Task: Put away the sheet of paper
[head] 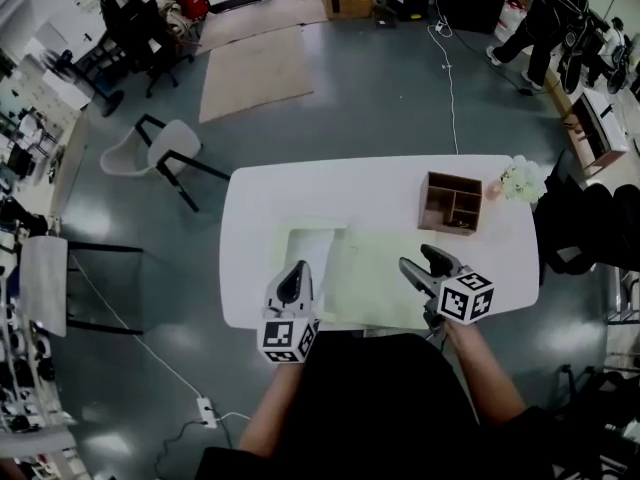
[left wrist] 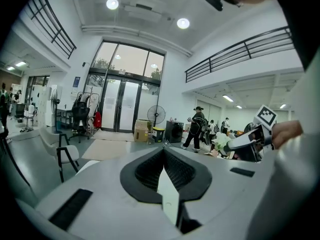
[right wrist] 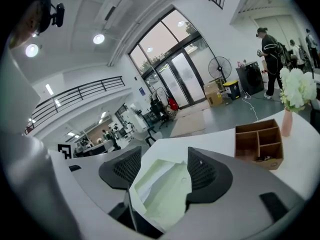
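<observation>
1. Left claw [left wrist: 164,160]: pressed together, pinching the paper [left wrist: 168,190], which shows edge-on between the pads.
2. Right claw [right wrist: 165,156]: spread. The paper shows in the gap below it, and I see no pad touching it.
3. Head view: the pale green paper lies on the near half of the tabletop [head: 260,208], and its left part looks folded over.
4. Left claw is at the paper's near-left corner, by the tabletop's front edge. Right claw is over the paper's right side.
5. Wooden box [head: 452,203] sits at the far right of the tabletop, beyond the paper, open side up.
6. Flowers [head: 522,180] stand just right of the box.
</observation>
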The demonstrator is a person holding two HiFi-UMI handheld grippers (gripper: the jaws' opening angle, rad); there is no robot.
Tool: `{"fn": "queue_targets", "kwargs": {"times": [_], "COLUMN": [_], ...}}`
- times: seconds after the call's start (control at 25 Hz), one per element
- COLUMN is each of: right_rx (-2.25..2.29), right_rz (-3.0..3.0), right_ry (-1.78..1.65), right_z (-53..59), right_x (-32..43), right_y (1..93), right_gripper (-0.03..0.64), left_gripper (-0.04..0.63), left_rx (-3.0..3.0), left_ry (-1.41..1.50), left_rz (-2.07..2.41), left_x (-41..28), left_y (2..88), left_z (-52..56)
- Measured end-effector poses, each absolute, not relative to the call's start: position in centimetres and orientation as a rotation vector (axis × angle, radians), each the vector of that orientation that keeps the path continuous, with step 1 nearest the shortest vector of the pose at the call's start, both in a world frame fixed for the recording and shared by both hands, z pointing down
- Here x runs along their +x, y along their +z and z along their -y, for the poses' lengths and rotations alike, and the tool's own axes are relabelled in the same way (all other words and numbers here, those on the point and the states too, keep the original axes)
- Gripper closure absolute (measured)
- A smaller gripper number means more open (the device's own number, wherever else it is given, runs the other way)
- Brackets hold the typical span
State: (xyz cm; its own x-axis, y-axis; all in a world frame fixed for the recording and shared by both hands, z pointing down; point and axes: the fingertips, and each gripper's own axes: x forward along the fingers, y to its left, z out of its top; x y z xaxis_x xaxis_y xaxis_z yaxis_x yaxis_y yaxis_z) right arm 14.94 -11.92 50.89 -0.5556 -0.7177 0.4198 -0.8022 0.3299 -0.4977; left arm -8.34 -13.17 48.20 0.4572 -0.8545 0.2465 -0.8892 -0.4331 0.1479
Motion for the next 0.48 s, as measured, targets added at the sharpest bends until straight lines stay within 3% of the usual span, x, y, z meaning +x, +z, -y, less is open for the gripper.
{"fn": "queue_targets", "kwargs": {"times": [0.24, 0.48], "right_rx": [1.499, 1.598], "right_rz": [2.449, 2.485], "right_ry": [0.893, 0.867], "right_z": [10.8, 9.6], "right_x": [18.2, 20.5], "right_y": [48.6, 47.7], "right_gripper": [0.356, 0.535], "left_gripper": [0.592, 0.592], "left_rx": [2.517, 2.547], "left_ry": [0.172, 0.167], "left_rz": [1.470, 1.439], "left_x": [-6.0, -4.1], "left_y": [46.5, 46.3], "left_z": [13.4, 13.2]}}
